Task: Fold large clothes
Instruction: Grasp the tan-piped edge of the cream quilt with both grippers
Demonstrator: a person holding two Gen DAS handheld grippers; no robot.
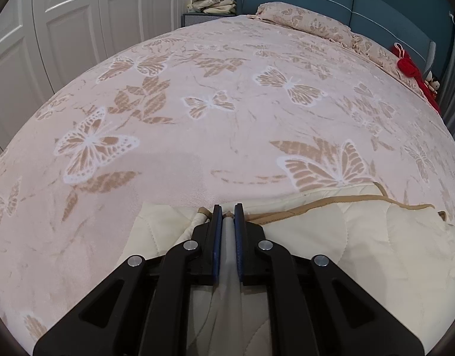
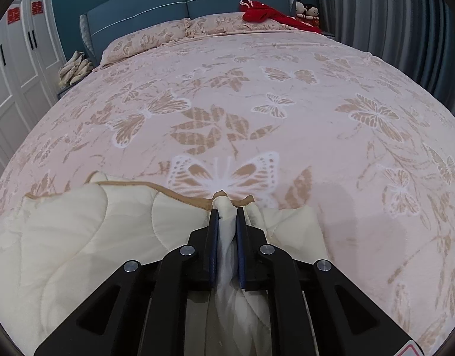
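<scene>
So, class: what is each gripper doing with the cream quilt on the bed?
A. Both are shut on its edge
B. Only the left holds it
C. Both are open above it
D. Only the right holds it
A: the left gripper and the right gripper each pinch bunched fabric of the cream quilt at its tan-trimmed edge.

The cream quilt (image 2: 79, 237) was soft matt cloth, stitched in curved lines, with a tan fabric edge. The bedspread (image 1: 227, 112) under it looked fleecy and matt. The left gripper (image 1: 227, 210) and right gripper (image 2: 227, 212) were matt black plastic with shiny metal rivets and blue textured pads (image 1: 218, 237).
</scene>
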